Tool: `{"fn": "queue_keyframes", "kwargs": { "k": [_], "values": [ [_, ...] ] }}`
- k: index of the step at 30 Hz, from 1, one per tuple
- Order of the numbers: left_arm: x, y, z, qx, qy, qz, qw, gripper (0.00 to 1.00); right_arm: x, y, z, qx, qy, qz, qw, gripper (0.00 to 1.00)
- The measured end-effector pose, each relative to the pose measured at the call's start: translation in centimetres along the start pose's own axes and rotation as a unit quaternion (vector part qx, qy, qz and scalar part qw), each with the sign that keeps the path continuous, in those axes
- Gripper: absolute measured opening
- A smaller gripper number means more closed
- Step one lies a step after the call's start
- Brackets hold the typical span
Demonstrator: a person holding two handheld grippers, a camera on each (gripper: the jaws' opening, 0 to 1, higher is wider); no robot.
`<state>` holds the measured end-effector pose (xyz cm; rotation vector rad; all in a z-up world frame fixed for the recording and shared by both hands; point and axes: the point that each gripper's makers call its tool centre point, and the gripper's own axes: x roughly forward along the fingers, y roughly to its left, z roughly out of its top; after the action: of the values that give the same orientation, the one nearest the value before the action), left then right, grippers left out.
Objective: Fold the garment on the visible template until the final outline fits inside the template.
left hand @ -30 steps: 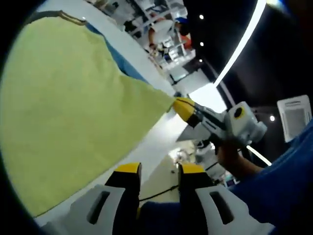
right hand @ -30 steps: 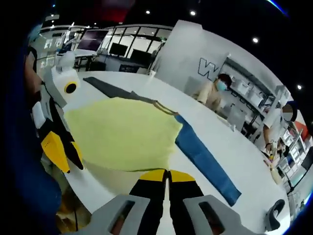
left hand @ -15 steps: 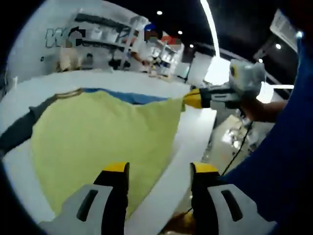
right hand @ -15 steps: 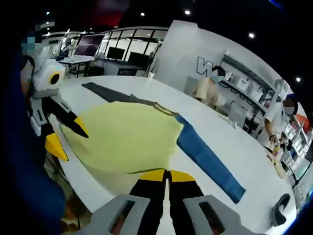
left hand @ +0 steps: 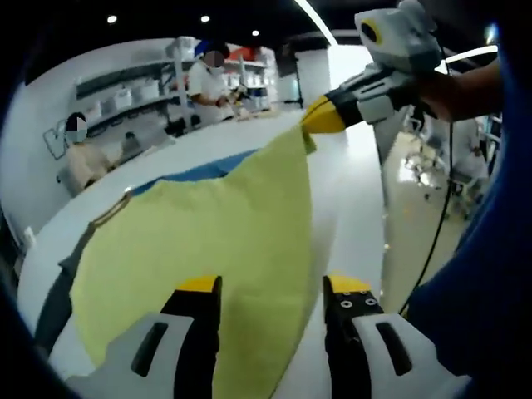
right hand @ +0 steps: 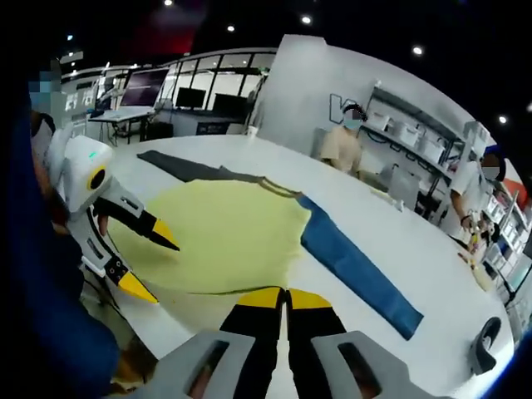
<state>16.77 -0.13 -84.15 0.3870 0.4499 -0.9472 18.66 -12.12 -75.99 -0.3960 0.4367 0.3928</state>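
The yellow-green garment [right hand: 220,237] lies spread on the white table [right hand: 399,249], over a long blue strip [right hand: 353,266] and a dark grey strip [right hand: 187,169] that extend from beneath it on opposite sides. In the right gripper view, the right gripper [right hand: 287,298] has its two yellow-tipped jaws pressed together, clamped on the near edge of the garment, which meets the jaw tips at the bottom of the view. In the left gripper view, the same gripper enters from the upper right, held in a person's hand [left hand: 453,83], and its yellow tips pinch one corner of the garment, which hangs raised above the table surface and slopes down from that point toward the collar end. The left gripper [left hand: 270,291] has its jaws spread apart; the garment edge passes between and beyond them, and whether either finger touches the fabric cannot be told. In the right gripper view, the left gripper appears at the left with its jaws parted, the upper tip over the garment's near-left edge and the lower tip off the fabric, beside the table rim. A banded neckline [right hand: 278,189] marks the far side of the garment. Two people stand behind the table near white shelving [right hand: 407,137], and a dark object [right hand: 485,353] rests at the far right of the table.
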Motion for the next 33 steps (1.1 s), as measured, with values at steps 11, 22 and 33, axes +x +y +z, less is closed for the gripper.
{"fn": "queue_keyframes", "kwargs": {
  "k": [11,22,33],
  "values": [
    [-0.6,0.6,-0.5,0.083,0.014,0.031,0.9960,0.36,-0.2,0.3,0.5,0.004,-0.003,0.006,1.0000,0.00],
    [-3.5,2.4,-2.9,0.099,0.032,0.056,0.9930,0.17,-0.1,0.3,0.6,0.013,-0.010,0.006,0.9999,0.00],
    [-5.0,2.4,-1.9,0.057,-0.007,0.044,0.9974,0.24,-0.1,0.1,0.9,0.038,-0.021,0.006,0.9990,0.00]
  ]
}}
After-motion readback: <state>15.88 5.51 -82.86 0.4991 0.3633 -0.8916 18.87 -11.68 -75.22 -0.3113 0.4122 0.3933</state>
